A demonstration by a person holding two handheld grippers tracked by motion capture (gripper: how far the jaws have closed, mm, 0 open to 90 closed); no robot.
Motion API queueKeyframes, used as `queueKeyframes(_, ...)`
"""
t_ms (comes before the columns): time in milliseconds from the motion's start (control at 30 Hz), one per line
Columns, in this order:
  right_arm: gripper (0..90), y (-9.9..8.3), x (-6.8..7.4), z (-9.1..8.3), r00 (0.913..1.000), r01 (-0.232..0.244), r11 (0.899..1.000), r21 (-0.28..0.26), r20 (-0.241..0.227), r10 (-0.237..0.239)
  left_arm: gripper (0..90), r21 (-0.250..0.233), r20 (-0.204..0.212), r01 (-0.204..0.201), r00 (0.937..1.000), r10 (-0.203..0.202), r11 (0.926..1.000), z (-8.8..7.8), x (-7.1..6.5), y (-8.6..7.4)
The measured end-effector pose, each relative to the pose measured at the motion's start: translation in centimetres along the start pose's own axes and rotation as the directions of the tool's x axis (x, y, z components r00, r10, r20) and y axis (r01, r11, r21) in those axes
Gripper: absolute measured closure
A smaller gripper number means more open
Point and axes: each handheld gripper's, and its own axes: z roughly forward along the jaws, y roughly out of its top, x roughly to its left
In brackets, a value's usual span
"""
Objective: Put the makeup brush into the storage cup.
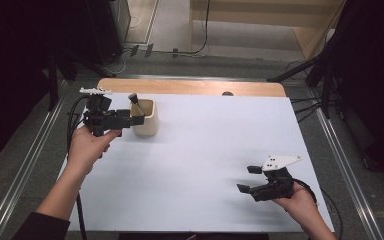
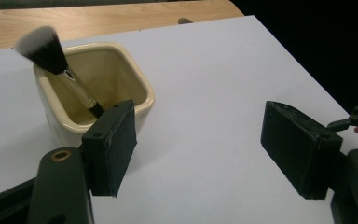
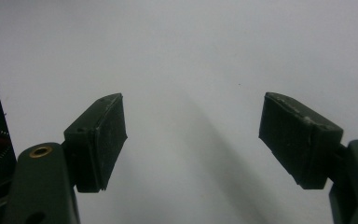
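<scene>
Evidently the brush [image 2: 56, 65] leans bristles-up in the cup [image 2: 135, 88] at the table's [image 1: 205, 150] far left; the left gripper [image 2: 200, 149] beside it gapes empty, and the right gripper [image 3: 193, 140] idles open, well apart.

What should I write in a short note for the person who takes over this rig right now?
Left gripper: open, holds nothing, right beside the cream cup.
Right gripper: open, empty, low over the white table at the near right.
Things: the makeup brush stands tilted inside the cup, bristles up.
Done: the brush appears placed in the cup.
Left: probably only moving the left gripper away without knocking the cup.
</scene>
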Motion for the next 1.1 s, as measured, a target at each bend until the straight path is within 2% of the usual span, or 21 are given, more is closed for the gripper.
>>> queueKeyframes(367, 23.9, 0.0, 0.0, 0.0, 1.0000, 0.003, 1.000, -0.003, 0.001, -0.003, 27.4, 0.050, 0.043, -0.018, 0.9989, 0.016, 0.9986, 0.4, -0.8, -2.0)
queueKeyframes(533, 23.9, 0.0, 0.1, 0.0, 1.0000, 0.005, 1.000, -0.004, 0.001, -0.005, 27.3, 0.058, 0.066, -0.035, 0.9973, 0.031, 0.9977, 0.5, -1.3, -2.9)
queueKeyframes(800, 23.9, -0.1, 0.0, 0.0, 1.0000, 0.003, 1.000, -0.003, 0.004, -0.003, 27.4, 0.061, 0.085, -0.037, 0.9959, 0.032, 0.9974, 0.7, -1.7, -4.4)
queueKeyframes(967, 23.9, 0.0, 0.0, 0.0, 1.0000, 0.001, 1.000, 0.000, 0.003, -0.001, 27.5, 0.068, 0.113, -0.050, 0.9926, 0.042, 0.9964, 1.1, -1.9, -5.5)
queueKeyframes(1100, 23.9, -0.1, 0.0, 0.0, 1.0000, 0.000, 1.000, 0.000, 0.003, 0.000, 27.8, 0.074, 0.118, -0.054, 0.9920, 0.046, 0.9958, 1.6, -2.0, -6.2)
